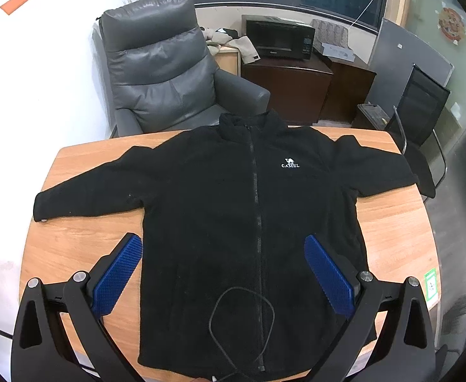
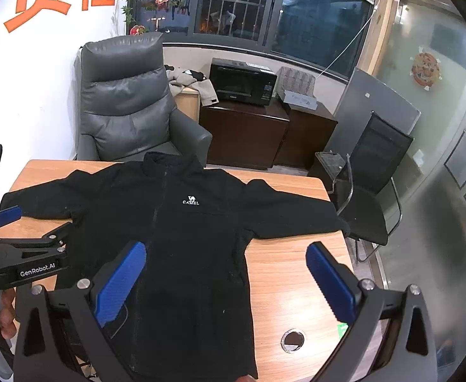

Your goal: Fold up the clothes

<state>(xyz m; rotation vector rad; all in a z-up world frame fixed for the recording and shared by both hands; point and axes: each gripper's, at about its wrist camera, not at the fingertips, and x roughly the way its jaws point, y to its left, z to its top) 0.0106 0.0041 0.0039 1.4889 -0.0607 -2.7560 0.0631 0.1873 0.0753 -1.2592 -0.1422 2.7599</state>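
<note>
Jacket (image 1: 233, 222) flat on table (image 1: 74, 232) | both hand-held grippers spread, empty

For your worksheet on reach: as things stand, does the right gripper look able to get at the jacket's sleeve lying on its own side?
Probably yes: the right gripper is open, and nothing lies between it and the sleeve flat on the table.

A jacket (image 1: 233, 222) lies flat on the table (image 1: 392, 238), an armchair (image 1: 163, 73) behind.
</note>
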